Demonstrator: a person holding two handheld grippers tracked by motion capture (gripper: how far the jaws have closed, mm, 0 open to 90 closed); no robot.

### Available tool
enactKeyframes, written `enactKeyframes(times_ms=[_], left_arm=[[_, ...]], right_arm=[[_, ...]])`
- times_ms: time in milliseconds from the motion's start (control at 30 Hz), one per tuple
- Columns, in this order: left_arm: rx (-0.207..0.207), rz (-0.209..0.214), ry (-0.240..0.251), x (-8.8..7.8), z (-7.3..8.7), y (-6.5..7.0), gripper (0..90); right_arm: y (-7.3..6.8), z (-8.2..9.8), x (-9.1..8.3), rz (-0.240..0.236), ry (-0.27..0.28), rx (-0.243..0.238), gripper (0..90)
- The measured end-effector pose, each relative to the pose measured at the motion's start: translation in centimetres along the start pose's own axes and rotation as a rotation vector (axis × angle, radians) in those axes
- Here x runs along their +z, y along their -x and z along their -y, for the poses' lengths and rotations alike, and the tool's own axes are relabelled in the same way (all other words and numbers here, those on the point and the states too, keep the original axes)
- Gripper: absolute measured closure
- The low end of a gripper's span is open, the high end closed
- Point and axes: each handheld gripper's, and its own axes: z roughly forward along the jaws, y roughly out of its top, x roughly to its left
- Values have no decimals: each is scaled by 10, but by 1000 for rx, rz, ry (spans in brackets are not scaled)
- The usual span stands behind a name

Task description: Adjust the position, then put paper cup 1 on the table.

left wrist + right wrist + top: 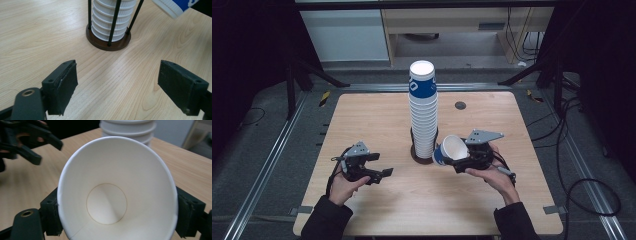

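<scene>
The right gripper [458, 161] pinches 1 paper cup [449, 149] by its sides, tilted, open mouth facing the gripper's camera – just beside the tall cup stack [423, 107] in its round holder [418, 157]. The left gripper [379, 166] hangs over the table [377, 115], jaws spread wide – nothing between them.

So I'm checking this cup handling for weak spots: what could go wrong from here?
The right gripper pinches the single paper cup by its thin wall, so it might dent or slip. That cup hangs tilted close beside the tall cup stack in its holder; a nudge could make the stack lean. The left gripper is open and steadies nothing.
</scene>
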Motion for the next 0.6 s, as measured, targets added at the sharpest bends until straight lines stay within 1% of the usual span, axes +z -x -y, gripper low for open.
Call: enactKeyframes(times_ms=[33, 67, 233, 267, 333, 367, 400, 433, 467, 500, 533, 567, 600], left_arm=[[-5, -11, 0, -1, 0, -1, 154], [-13, -15, 3, 0, 0, -2, 154], [-27, -36, -12, 0, 2, -6, 150], [-27, -36, -12, 0, 2, -6, 149], [-26, -45, -13, 0, 2, -6, 149], [-25, -46, -13, 0, 2, -6, 149], [-24, -52, -16, 1, 2, -7, 148], [-24, -57, -21, 1, 2, -7, 148], [-24, -57, -21, 1, 2, -7, 148], [-20, -78, -23, 0, 3, -7, 148], [-19, -82, -22, -1, 3, -8, 148], [-19, -82, -22, -1, 3, -8, 147], [-23, -85, -21, -2, 3, -9, 147]], right_arm=[[5, -2, -3, 48, -13, 9, 170], [8, -4, -5, 68, -18, 15, 170], [24, -6, -17, 163, -30, 45, 168], [24, -6, -17, 163, -30, 45, 168], [30, -7, -20, 194, -33, 60, 167], [34, -7, -21, 208, -40, 64, 167], [42, -6, -20, 250, -70, 65, 166], [46, -6, -20, 265, -83, 65, 166], [46, -6, -20, 265, -83, 65, 166], [54, -6, -18, 288, -105, 73, 165], [57, -5, -18, 300, -119, 76, 164], [61, -5, -17, 308, -128, 77, 164], [61, -5, -17, 308, -128, 77, 164]])
